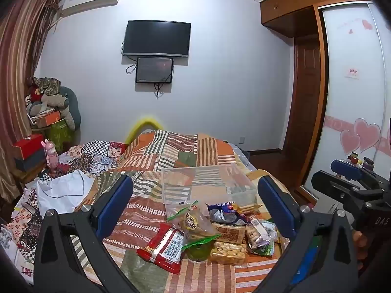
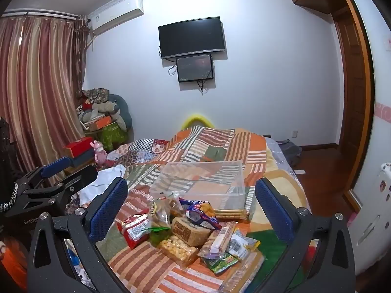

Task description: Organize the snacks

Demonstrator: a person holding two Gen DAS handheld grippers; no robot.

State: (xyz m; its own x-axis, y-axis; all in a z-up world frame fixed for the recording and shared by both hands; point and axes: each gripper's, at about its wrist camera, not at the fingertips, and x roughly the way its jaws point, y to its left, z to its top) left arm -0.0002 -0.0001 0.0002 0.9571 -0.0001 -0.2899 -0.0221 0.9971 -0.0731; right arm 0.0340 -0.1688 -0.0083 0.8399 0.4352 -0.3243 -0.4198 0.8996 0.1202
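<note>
Both grippers, left gripper (image 1: pixel 195 200) and right gripper (image 2: pixel 191 200), hang with jaws apart, holding nothing. Just ahead, on the bed (image 2: pixel 195 146), lie snack packets (image 2: pixel 193 229): light, crinkly, slippery, crushable; best pinched at sealed edges.

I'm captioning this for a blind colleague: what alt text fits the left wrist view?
A pile of snack packets lies on a patchwork bedspread before an empty clear plastic bin, framed by the open left gripper. A wall-mounted TV hangs beyond.
</note>
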